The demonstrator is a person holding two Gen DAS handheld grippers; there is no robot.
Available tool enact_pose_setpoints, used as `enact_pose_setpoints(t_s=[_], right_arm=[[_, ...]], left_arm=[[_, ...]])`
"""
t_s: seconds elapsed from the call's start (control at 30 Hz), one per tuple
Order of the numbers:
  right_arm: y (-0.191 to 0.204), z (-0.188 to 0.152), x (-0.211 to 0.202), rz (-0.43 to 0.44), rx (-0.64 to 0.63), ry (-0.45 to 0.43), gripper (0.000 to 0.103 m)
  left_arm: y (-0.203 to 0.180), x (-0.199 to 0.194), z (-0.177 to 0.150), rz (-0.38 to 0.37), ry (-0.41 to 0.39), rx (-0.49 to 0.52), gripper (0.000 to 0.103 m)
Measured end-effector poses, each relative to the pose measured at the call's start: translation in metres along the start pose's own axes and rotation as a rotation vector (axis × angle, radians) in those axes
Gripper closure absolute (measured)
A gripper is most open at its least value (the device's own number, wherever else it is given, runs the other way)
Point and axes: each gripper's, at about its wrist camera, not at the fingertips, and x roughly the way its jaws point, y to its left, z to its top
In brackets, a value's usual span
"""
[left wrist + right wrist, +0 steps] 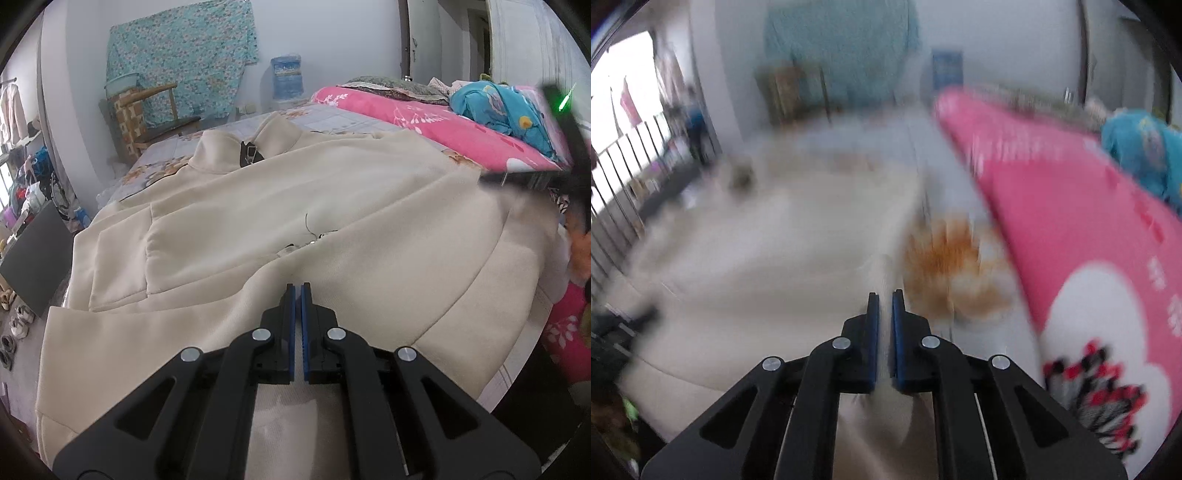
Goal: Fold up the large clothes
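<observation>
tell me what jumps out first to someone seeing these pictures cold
A big cream jacket spread over the bed fills the middle of the left view. Beside it, along the bed's right side, lies a bright pink blanket. The left claw sits nearly closed low over the jacket.

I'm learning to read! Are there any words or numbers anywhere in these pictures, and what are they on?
No text can be read anywhere.
Water jug by the wall: it has a blue label, but the print is too small to read.
Pink blanket: white marks along it, too blurred to tell if they are letters.
Cream jacket: no words or tags show.
</observation>
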Motion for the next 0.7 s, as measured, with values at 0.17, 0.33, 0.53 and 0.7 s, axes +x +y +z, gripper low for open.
enact_pose_setpoints(t_s=[0.17,0.33,0.53,0.7], right_arm=[[0.013,0.010,-0.052,-0.147,-0.010,-0.145,0.067],[0.060,0.009,-0.067,0.197,-0.061,-0.136,0.066],[0.124,-0.019,-0.007,0.278,-0.173,0.049,0.067],[0.127,-0.017,-0.009,0.259,-0.199,0.064,0.068]], left_arm=[[-0.001,-0.002,-0.001,0.004,0.000,-0.001,0.100],[-0.001,-0.003,0.000,0.000,-0.007,-0.032,0.100],[0.011,-0.003,-0.005,-0.054,-0.029,-0.097,0.100],[0.041,-0.031,-0.013,-0.103,-0.064,-0.193,0.098]])
